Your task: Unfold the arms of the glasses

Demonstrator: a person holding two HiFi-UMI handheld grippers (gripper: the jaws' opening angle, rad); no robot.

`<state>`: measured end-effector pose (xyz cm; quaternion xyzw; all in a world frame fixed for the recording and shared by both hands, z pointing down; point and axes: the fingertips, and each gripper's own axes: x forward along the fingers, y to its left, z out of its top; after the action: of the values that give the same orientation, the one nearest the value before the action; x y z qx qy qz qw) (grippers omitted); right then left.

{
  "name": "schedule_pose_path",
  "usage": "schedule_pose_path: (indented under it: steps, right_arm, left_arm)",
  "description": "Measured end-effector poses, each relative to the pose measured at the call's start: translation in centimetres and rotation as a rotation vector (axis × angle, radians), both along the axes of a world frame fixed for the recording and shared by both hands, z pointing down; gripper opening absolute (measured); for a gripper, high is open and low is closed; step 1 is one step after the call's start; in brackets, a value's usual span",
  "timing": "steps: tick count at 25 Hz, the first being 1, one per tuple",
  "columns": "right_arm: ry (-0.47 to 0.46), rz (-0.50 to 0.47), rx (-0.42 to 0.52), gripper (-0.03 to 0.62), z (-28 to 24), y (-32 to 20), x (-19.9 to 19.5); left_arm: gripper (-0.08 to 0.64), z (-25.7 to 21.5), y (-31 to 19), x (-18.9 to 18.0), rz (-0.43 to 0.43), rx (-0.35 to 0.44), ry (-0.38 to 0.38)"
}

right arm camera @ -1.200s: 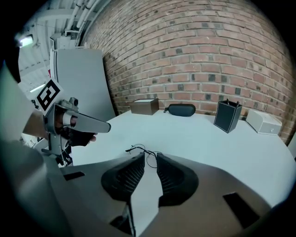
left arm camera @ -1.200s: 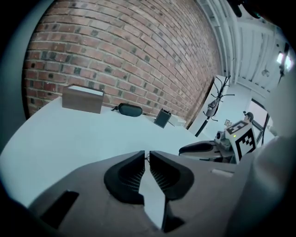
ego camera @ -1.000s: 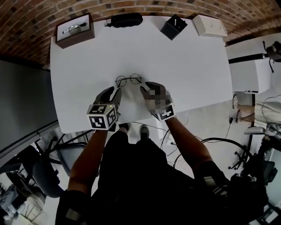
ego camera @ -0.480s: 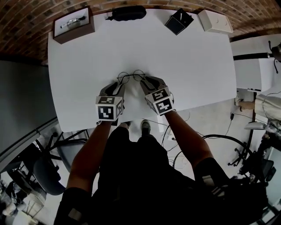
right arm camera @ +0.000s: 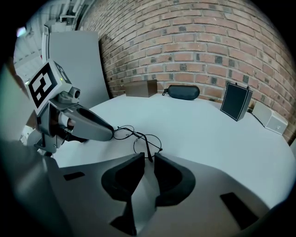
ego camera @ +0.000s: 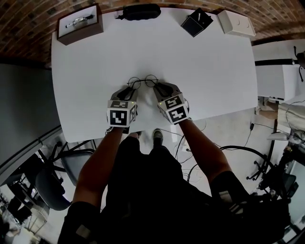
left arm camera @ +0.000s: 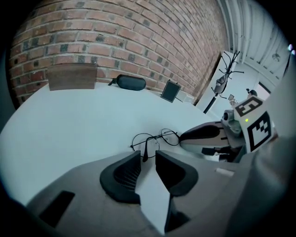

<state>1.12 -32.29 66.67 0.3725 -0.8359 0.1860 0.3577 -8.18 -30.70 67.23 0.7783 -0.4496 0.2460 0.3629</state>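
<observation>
Near the front edge of the white table [ego camera: 205, 71] lie the glasses [ego camera: 143, 82]. The left gripper [left arm camera: 147, 159] and right gripper [right arm camera: 149, 159] have just been closing, one arm end loose in each narrow gap. At the far edge, a wooden box [ego camera: 81, 34] holds a silvery object [ego camera: 78, 21], beside a closed black case [ego camera: 141, 11]

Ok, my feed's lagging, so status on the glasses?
Left gripper open, arm tip between jaws. Right gripper just closing round other arm tip, not yet pinched. Glasses on table, arms not yet unfolded. Nothing in the way.
</observation>
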Motion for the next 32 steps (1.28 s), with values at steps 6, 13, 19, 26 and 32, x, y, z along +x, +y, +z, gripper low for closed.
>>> schedule_pose_path:
  steps: [6,13,19,26,32]
  right_arm:
    - [0.016,-0.008,0.014,0.031,0.0,-0.2,-0.1]
    - [-0.041,-0.026,0.032,0.028,-1.3,0.5,-0.7]
    - [-0.109,-0.080,0.071,0.023,-3.4,1.7,-1.9]
    - [-0.118,-0.163,0.094,0.021,-4.5,3.9,-2.7]
    - [-0.100,-0.225,0.088,0.022,-3.9,5.9,-3.0]
  left_arm:
    - [0.035,0.2,-0.2,-0.2,0.019,0.013,-0.048]
    - [0.034,-0.9,0.2,-0.3,0.001,0.033,-0.009]
    - [0.032,-2.8,1.1,-0.2,0.010,0.101,-0.005]
    - [0.032,-3.2,3.0,0.0,0.025,0.111,-0.048]
    - [0.029,-3.0,4.7,0.8,0.062,0.105,-0.055]
